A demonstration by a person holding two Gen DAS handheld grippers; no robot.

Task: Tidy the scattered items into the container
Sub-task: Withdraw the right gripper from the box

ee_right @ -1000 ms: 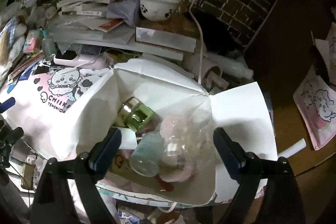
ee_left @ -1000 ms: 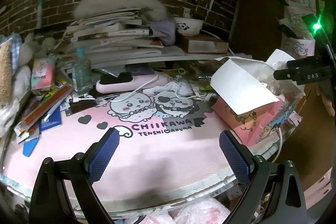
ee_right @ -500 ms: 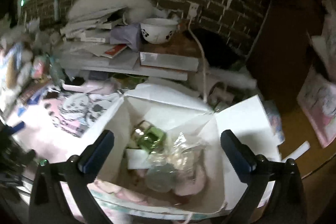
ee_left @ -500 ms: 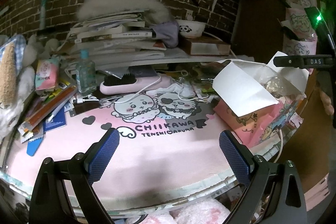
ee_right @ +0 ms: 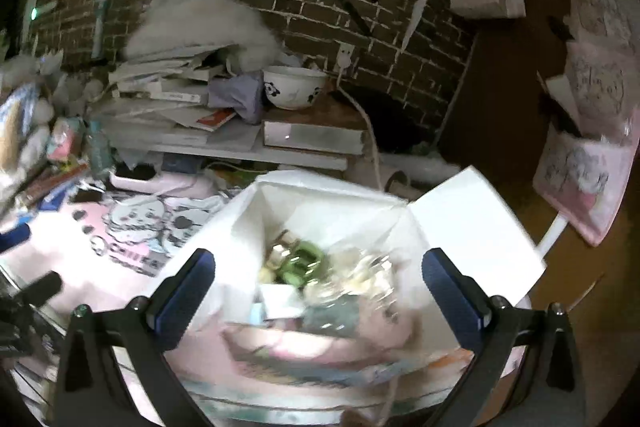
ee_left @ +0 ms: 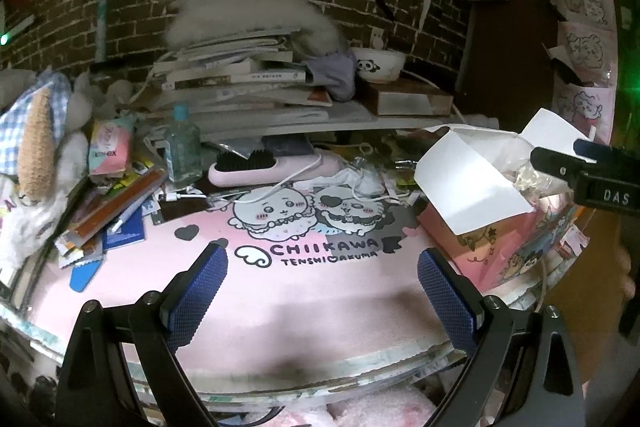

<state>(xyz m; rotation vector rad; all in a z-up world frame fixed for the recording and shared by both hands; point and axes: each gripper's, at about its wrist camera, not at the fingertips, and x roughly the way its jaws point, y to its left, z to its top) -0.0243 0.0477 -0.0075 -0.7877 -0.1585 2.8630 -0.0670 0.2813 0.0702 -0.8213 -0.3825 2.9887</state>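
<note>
The container is a pink cartoon-printed box (ee_left: 500, 247) with white flaps open, at the right edge of the pink desk mat (ee_left: 280, 291). In the right wrist view the box (ee_right: 248, 227) holds a green jar (ee_right: 300, 261), a crinkled clear plastic bag (ee_right: 372, 279) and other small items, blurred. My right gripper (ee_right: 318, 287) is open and empty, above and in front of the box. My left gripper (ee_left: 322, 291) is open and empty over the mat's bare front part. The right gripper's body shows in the left wrist view (ee_left: 592, 175).
A clear bottle with a blue cap (ee_left: 182, 151), a pink hairbrush (ee_left: 260, 169) with white cable, pens and packets (ee_left: 112, 211) lie at the mat's back and left. Stacked books (ee_left: 240, 79) and a panda bowl (ee_left: 378, 65) sit on a shelf against the brick wall.
My right gripper has pulled up and back from the box, so the box looks smaller and lower. My left gripper has shifted slightly; both stay open.
</note>
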